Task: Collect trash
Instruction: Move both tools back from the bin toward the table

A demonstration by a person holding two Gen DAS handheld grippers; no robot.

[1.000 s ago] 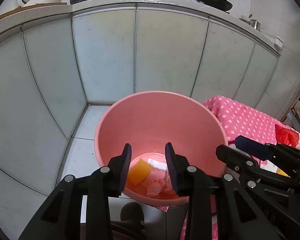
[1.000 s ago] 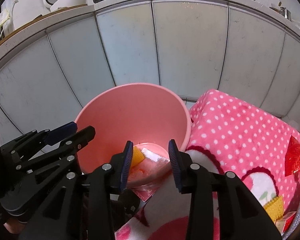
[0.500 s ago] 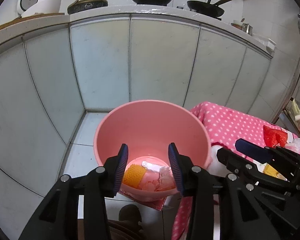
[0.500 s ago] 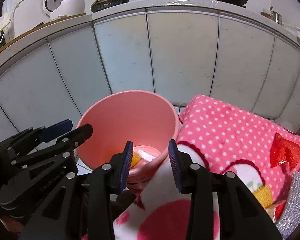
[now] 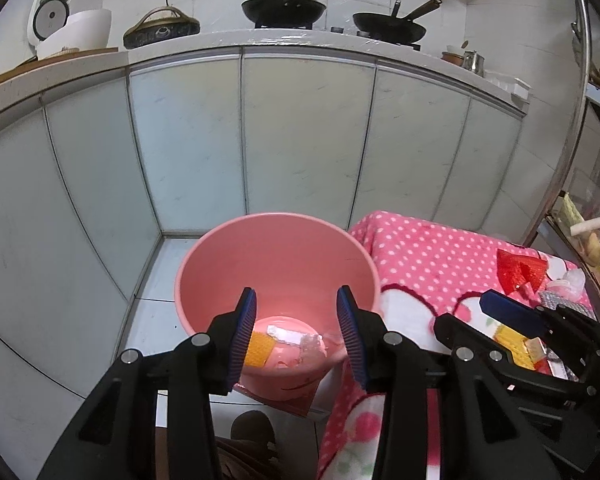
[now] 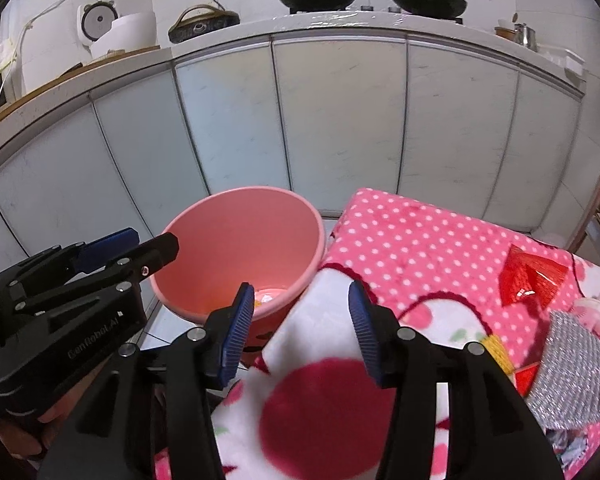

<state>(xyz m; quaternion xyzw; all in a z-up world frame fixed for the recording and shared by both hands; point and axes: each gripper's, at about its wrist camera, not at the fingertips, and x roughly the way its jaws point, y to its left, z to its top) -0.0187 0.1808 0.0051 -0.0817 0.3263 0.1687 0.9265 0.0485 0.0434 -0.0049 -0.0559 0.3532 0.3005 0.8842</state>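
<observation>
The pink bucket (image 5: 277, 264) sits low in the centre of the frame on the tiled floor (image 5: 156, 276), holding a yellow mesh scrap (image 5: 260, 348) and crumpled white wrappers (image 5: 296, 338). To its right, on the desk under a pink polka-dot blanket (image 6: 416, 240), lie a red wrapper (image 6: 532, 276) and a silver glitter sheet (image 6: 572, 380). Your left tool (image 5: 296, 332) hangs above the bucket, fingers apart and empty; your right tool (image 6: 302, 322) hovers over the blanket's edge, likewise spread with nothing held. Two woks (image 5: 284, 8) stand on the kitchen counter (image 5: 300, 40) at the top of the frame.
</observation>
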